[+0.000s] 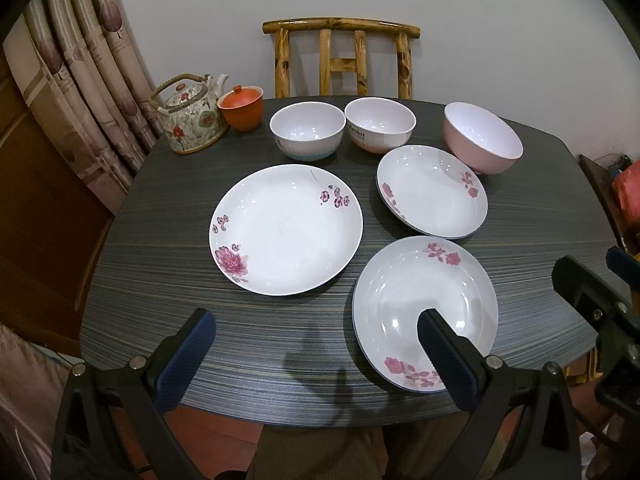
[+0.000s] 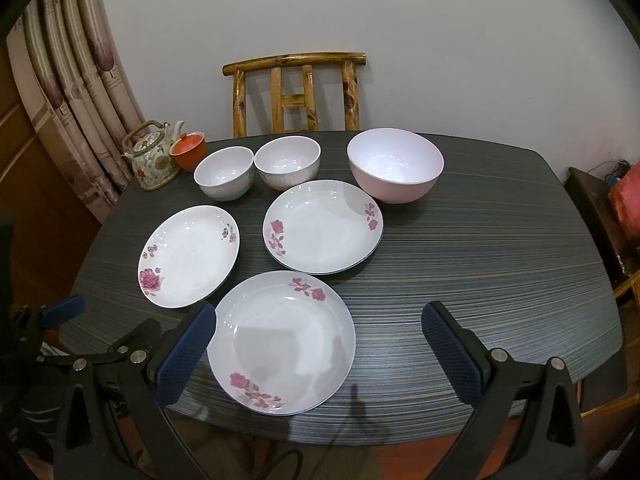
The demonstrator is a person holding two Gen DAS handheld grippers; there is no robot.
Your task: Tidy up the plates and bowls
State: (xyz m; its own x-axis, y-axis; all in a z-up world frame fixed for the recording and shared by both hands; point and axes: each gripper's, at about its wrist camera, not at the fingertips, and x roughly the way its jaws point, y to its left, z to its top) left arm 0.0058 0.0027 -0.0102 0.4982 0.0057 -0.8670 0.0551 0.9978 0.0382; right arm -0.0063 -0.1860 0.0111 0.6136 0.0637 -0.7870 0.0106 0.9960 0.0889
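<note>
Three white floral plates lie on the dark table [image 1: 160, 280]: a left plate [image 1: 286, 229] [image 2: 189, 255], a far plate [image 1: 432, 191] [image 2: 323, 227] and a near plate [image 1: 425, 312] [image 2: 281, 342]. Behind them stand two small white bowls [image 1: 307, 131] [image 1: 380, 125] [image 2: 224, 173] [image 2: 287, 163] and a large pink bowl [image 1: 482, 143] [image 2: 395, 165]. My left gripper [image 1: 316, 336] is open and empty above the near table edge, its right finger over the near plate. My right gripper [image 2: 320, 334] is open and empty, straddling the near plate from above.
A floral teapot [image 1: 192, 114] [image 2: 154, 156] and an orange lidded cup [image 1: 242, 108] [image 2: 188, 150] stand at the table's far left corner. A bamboo chair [image 1: 342, 56] [image 2: 296, 92] stands behind the table. Curtains [image 1: 80, 80] hang at the left.
</note>
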